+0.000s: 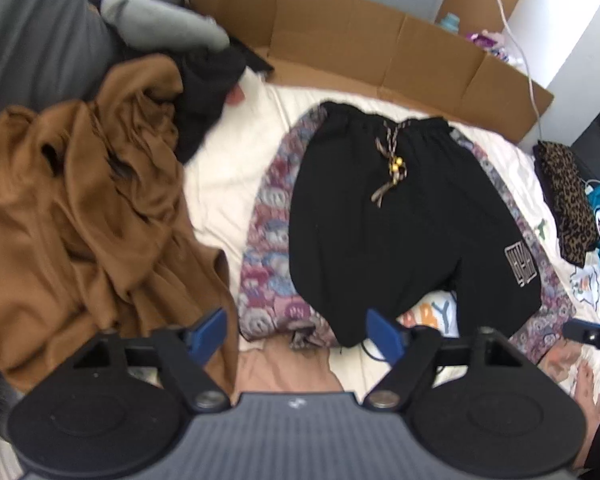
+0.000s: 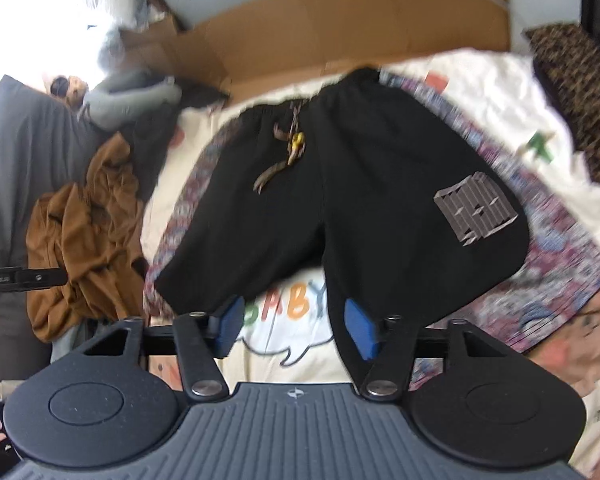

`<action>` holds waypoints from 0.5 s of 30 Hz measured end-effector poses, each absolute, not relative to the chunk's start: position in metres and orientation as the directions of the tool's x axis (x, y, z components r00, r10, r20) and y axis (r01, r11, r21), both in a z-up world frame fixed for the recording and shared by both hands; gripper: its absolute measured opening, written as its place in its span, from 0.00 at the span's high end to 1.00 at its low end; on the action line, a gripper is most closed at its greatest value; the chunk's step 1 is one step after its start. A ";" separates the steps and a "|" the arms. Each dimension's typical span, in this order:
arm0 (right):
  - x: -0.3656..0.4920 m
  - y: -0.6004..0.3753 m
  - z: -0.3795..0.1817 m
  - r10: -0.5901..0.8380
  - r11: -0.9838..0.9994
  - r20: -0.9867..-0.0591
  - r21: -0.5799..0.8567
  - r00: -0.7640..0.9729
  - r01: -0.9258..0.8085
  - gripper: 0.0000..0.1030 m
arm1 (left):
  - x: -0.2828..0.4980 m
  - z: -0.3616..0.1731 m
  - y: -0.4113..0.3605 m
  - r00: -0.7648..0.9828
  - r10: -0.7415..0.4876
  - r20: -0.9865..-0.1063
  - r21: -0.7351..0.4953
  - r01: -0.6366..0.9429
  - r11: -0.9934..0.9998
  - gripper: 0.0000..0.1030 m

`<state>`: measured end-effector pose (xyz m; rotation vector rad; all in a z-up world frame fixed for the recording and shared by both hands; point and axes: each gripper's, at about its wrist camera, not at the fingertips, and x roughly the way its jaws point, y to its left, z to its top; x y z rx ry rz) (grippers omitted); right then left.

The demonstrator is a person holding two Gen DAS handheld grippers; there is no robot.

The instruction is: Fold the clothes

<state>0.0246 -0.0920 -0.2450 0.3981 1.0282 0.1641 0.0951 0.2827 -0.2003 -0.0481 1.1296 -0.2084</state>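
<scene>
Black shorts flat, just ahead of both hand-held grippers (jaws apart, empty).

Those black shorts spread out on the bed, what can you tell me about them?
The black shorts lie flat and unfolded, front up, waistband away from the cameras. They look like soft jersey, with an elastic waist and a patterned drawstring carrying yellow beads. A grey printed patch marks one leg. They rest on a patterned cloth over the white bedsheet. Both grippers hover open near the hems, touching nothing.
</scene>
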 end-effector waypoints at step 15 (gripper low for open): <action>0.050 -0.056 -0.341 0.363 0.917 -0.847 0.400 0.389 0.016 0.47 | 0.112 -0.300 0.297 0.396 -0.219 -0.892 -0.182 0.131 0.975 0.30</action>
